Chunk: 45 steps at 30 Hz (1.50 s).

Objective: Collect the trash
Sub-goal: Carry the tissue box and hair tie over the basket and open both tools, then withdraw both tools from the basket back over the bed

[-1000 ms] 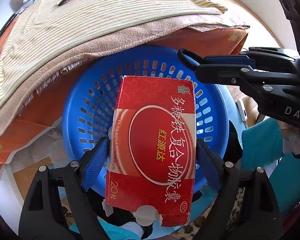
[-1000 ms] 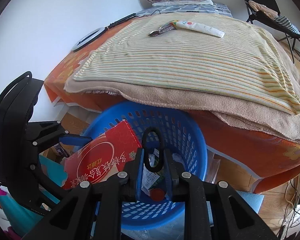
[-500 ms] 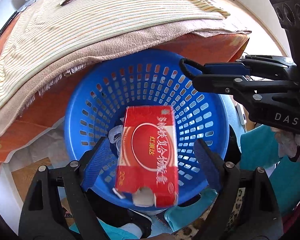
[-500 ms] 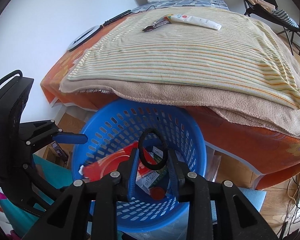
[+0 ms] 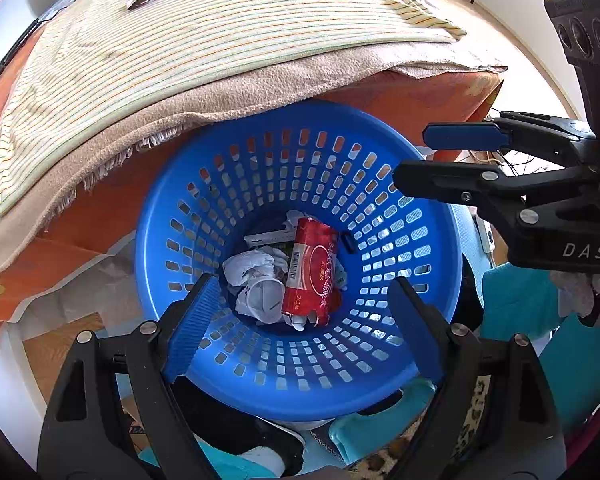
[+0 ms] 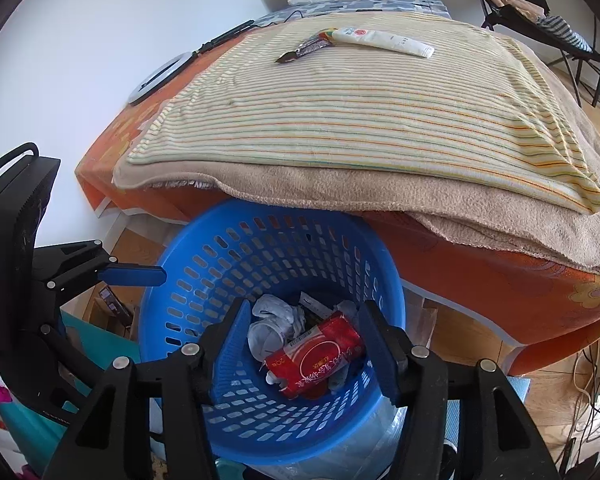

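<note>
Two grippers hang over the blue basket (image 5: 440, 280), and both are empty: the left gripper (image 5: 300, 320) has its jaws spread wide above the basket's near rim, and the right gripper (image 6: 304, 344) has its jaws spread too. The red box (image 5: 312, 270) lies in the bottom of the basket, on top of crumpled white paper (image 5: 252, 268) and other scraps.

From where I stand, the drop looks done, so the step in hand is to go for more trash. On the bed (image 6: 480, 280), well apart from the basket, a white tube (image 6: 384, 40) and a dark wrapper (image 6: 304, 49) lie on the striped blanket (image 6: 360, 120), the two just touching end to end. I would lift the grippers straight up clear of the rim before swinging over, so nothing knocks the light basket, which is tucked partly under the bed's edge.

As for the box, it lies flat with its printed face up. In the left view its long axis runs from the near side toward the bed, torn end nearest the left gripper. The tube's long axis lies roughly across the bed, so jaws should close across its narrow width.
</note>
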Each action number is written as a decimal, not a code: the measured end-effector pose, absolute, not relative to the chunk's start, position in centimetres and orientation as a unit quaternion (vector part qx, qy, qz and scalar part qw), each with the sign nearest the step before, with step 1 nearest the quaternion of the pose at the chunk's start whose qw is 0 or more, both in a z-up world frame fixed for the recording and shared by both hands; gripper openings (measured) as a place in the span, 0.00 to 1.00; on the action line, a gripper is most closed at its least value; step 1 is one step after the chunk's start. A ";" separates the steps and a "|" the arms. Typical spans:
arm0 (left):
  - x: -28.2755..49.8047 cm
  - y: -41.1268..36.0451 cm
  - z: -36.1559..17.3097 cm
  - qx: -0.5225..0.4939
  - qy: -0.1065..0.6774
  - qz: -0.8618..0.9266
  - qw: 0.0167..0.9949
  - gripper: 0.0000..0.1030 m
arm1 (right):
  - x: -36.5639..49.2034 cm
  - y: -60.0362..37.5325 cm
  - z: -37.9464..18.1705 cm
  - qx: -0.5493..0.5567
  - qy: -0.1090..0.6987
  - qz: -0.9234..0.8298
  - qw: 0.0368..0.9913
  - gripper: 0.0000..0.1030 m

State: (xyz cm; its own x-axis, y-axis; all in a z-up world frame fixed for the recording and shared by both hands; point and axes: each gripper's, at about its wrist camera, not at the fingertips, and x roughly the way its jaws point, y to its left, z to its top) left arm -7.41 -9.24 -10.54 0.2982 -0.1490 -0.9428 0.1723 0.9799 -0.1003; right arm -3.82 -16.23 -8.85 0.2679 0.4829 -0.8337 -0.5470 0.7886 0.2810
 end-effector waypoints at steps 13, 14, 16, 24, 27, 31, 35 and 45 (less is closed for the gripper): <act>-6.6 -7.3 -9.2 -0.016 0.573 -0.079 0.815 0.86 | -3.0 -16.4 -8.0 -0.031 0.512 0.306 0.802 0.86; -6.4 -7.0 -9.0 -0.020 0.571 -0.077 0.817 0.86 | -2.8 -16.4 -7.8 -0.030 0.511 0.305 0.803 0.87; -5.9 -6.5 -8.4 -0.026 0.568 -0.072 0.819 0.86 | -2.4 -16.4 -7.3 -0.027 0.509 0.303 0.806 0.88; -3.1 -4.4 -5.4 -0.038 0.543 -0.051 0.837 0.86 | -0.4 -16.1 -5.2 -0.028 0.492 0.303 0.816 0.90; -1.8 -3.8 -4.3 -0.031 0.533 -0.046 0.844 0.86 | 0.3 -15.8 -4.6 -0.030 0.489 0.301 0.818 0.90; 0.0 -3.1 -3.0 -0.026 0.521 -0.039 0.852 0.85 | 1.3 -15.5 -3.8 -0.032 0.484 0.299 0.822 0.90; 1.9 -2.1 -1.9 -0.024 0.512 -0.029 0.858 0.86 | 2.8 -15.3 -2.9 -0.043 0.472 0.298 0.829 0.90; 8.4 1.3 -1.0 -0.058 0.504 -0.004 0.862 0.86 | 10.3 -14.6 -1.6 -0.051 0.453 0.305 0.836 0.91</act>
